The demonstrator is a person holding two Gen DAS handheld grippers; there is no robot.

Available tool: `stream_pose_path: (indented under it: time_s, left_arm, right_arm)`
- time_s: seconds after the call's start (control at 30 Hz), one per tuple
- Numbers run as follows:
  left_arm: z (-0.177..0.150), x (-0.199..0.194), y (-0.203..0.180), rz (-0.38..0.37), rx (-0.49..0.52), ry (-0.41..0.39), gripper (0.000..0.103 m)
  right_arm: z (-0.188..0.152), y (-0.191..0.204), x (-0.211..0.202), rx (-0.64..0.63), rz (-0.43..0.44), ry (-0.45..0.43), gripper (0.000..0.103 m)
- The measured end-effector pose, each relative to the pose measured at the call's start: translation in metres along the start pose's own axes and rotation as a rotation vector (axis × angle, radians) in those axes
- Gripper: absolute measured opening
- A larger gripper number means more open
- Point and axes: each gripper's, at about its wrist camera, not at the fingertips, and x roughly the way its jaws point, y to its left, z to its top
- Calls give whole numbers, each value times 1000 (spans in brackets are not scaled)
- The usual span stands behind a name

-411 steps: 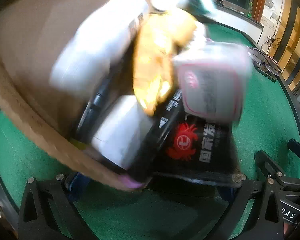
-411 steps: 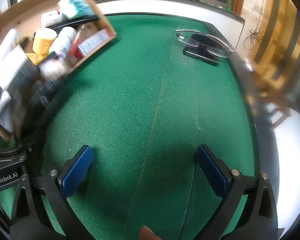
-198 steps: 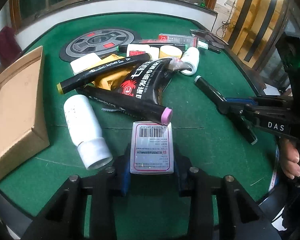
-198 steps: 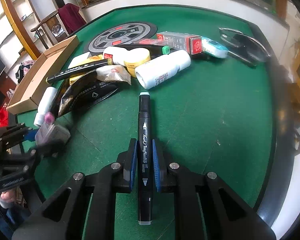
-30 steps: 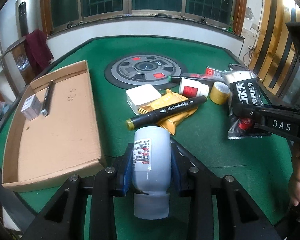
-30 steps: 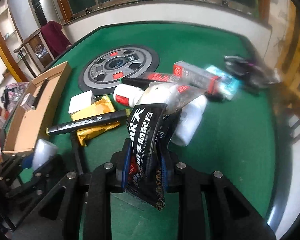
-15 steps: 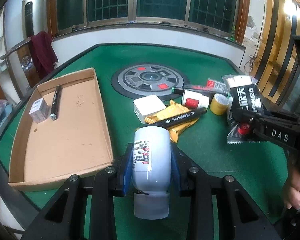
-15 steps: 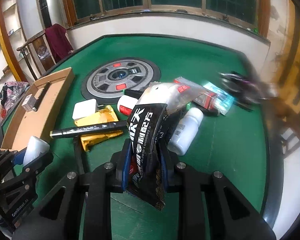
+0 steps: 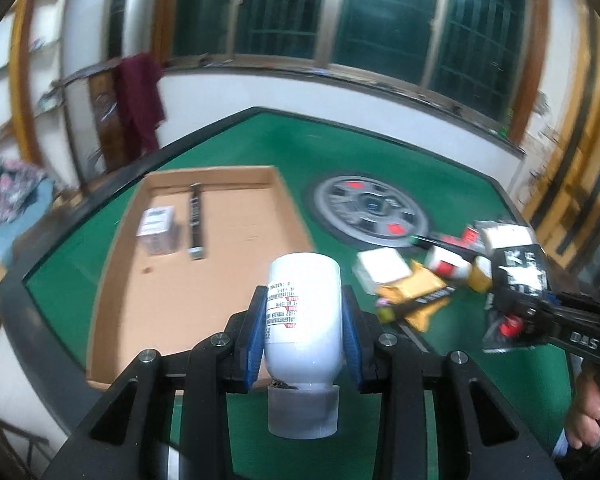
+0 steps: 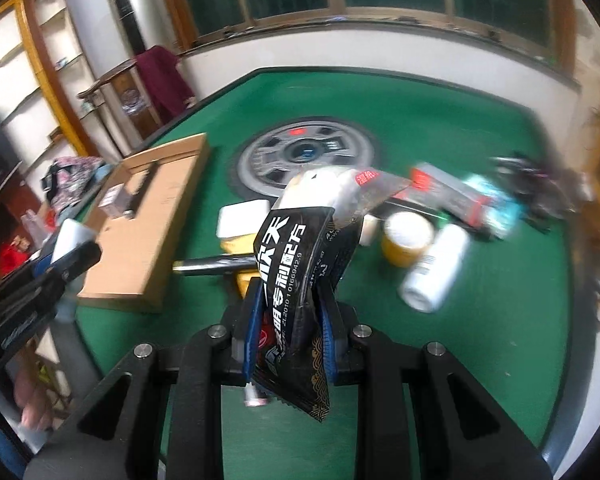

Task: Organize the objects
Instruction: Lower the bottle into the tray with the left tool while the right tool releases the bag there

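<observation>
The left tool (image 9: pixel 304 344) is clamped on a white plastic bottle (image 9: pixel 303 316), its blue pads (image 9: pixel 257 340) pressed to both sides of the body, the cap end pointing back toward the camera. A second ago this bottle hung low over the green desk (image 9: pixel 452 168) beside the near corner of the cardboard tray (image 9: pixel 220 276); now it is lifted higher, and the tray's floor fills the view just behind it. The tray already contains a small grey box (image 9: pixel 157 229) and a black marker (image 9: pixel 196 224), lying side by side at its far end as before.

The right tool (image 10: pixel 290 320) is closed narrowly on a black snack pouch (image 10: pixel 296 272) with white lettering, which stands up between the pads with its clear top flopping over. It has risen a little since the earlier frame, with the pouch gripped the same way. In the left wrist view the pouch (image 9: pixel 518 276) and right tool appear at the right edge, above the pile.

Left on the desk are a white square box (image 10: pixel 242 219), a yellow packet (image 9: pixel 416 294) with a black marker pen (image 10: pixel 216 265) across it, a yellow tape roll (image 10: pixel 406 236), a second white bottle (image 10: pixel 436 268) lying on its side, and a red-and-grey carton (image 10: pixel 448 196). A grey round disc (image 10: pixel 306 154) lies behind them, unchanged.
</observation>
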Motion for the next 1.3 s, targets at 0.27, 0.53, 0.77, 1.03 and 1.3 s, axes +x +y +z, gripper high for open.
stream_pose_path:
  time_s: [0.27, 0.53, 0.77, 1.03, 1.3]
  left_arm:
    - [0, 14, 63, 61, -106, 27, 30]
    - [5, 48, 105, 63, -191, 109, 30]
    - [15, 70, 107, 52, -169, 167, 30]
    - [25, 84, 109, 48, -155, 202, 30]
    - [32, 94, 114, 43, -179, 213, 30]
  right_arm:
    - [34, 71, 29, -103, 97, 67, 22]
    - [76, 127, 88, -144, 152, 162, 22]
    - [106, 167, 157, -190, 165, 272, 23]
    - [126, 183, 214, -202, 151, 350, 23]
    - [135, 191, 240, -209, 110, 345, 24]
